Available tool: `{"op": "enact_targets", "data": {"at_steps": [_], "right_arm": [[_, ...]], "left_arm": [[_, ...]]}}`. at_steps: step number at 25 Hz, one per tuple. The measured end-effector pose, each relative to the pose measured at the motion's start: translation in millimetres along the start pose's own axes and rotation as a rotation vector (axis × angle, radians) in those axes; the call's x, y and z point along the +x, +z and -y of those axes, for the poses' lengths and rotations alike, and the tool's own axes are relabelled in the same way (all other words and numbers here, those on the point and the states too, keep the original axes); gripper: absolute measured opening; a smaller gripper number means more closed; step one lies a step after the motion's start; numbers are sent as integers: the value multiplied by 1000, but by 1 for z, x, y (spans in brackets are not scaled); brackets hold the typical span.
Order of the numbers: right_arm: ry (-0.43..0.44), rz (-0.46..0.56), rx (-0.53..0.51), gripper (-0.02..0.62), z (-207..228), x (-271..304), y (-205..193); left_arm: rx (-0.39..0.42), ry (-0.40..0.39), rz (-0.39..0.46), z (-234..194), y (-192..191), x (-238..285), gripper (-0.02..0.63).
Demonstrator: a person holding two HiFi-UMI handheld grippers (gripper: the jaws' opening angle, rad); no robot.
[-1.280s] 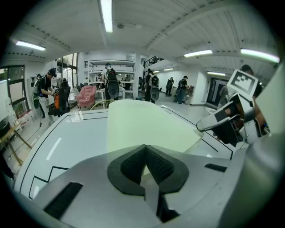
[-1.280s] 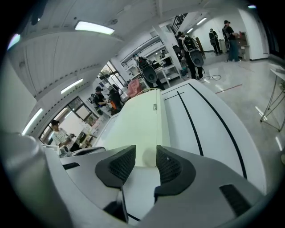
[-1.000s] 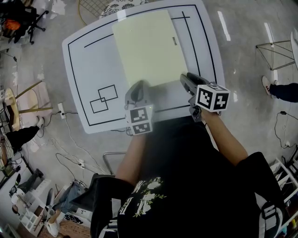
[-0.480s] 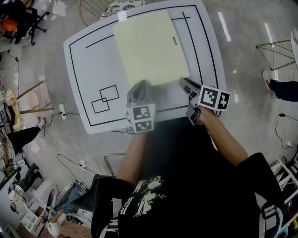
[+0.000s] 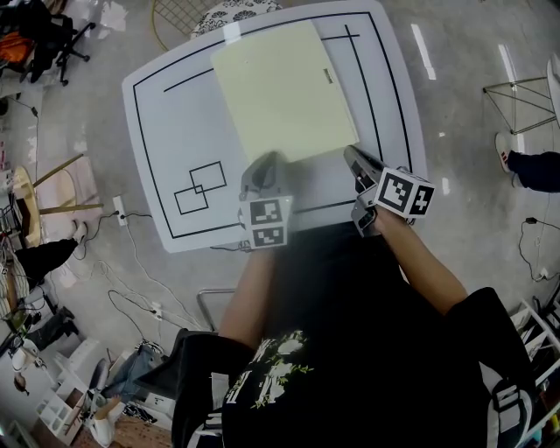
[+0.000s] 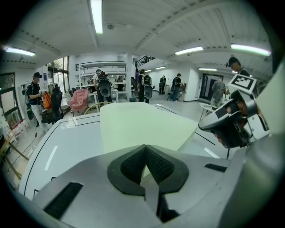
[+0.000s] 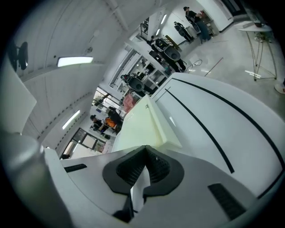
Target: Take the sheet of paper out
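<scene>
A pale yellow-green folder (image 5: 282, 92) lies flat on the white table (image 5: 166, 131), its near edge towards me. My left gripper (image 5: 262, 168) sits at the folder's near left corner, shut on the pale cover (image 6: 138, 129), which rises ahead of the pads (image 6: 133, 162). My right gripper (image 5: 353, 155) is at the near right corner, its jaws closing to a pinch. In the right gripper view (image 7: 144, 153) a thin white sheet of paper (image 7: 139, 191) shows between the pads, beside the folder's thick edge (image 7: 153, 129). The right gripper (image 6: 227, 127) also shows in the left gripper view.
Black lines and two overlapping rectangles (image 5: 199, 185) are drawn on the table. A round wire chair (image 5: 219, 10) stands at the far end. Cables and a power strip (image 5: 115, 208) lie on the floor left. A metal frame (image 5: 516, 96) and a person's shoe (image 5: 502, 157) are right.
The right gripper has rolled a little and its jaws have gone from wide apart to shut at the folder's near right corner. The left gripper has stayed put.
</scene>
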State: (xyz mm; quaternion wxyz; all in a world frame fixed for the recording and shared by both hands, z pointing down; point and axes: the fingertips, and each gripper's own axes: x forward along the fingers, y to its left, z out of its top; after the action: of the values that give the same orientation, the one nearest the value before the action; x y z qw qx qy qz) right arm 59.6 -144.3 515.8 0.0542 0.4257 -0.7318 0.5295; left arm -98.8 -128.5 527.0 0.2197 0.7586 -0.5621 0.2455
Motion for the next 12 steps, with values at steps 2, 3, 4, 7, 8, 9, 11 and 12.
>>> {"op": "enact_targets", "data": {"at_steps": [2,3,4,7,8,9,11,12], "right_arm": [[64,3,-50,0,-16,2,2],[89,4,-85,0,-26,4,4],[102,3,-125,0,-35,8,7],[87,4,-226,0,-44,16,12],[75,4,-243,0,-43,17,12],[66,2,-250,2,-40,16,11],[53,-2,-245,40,-33,13,7],[42,-5,-235,92,-27,10,5]], "left_arm": [[10,-4,-5,1,0,1,0],[14,-4,-5,1,-1,1,0],[16,-2,-5,1,-1,0,0],[20,3,-3,1,-1,0,0],[21,4,-3,1,0,0,0],[23,5,-2,1,1,0,0],[41,14,6,1,5,-4,0],[57,19,14,1,9,-7,0]]}}
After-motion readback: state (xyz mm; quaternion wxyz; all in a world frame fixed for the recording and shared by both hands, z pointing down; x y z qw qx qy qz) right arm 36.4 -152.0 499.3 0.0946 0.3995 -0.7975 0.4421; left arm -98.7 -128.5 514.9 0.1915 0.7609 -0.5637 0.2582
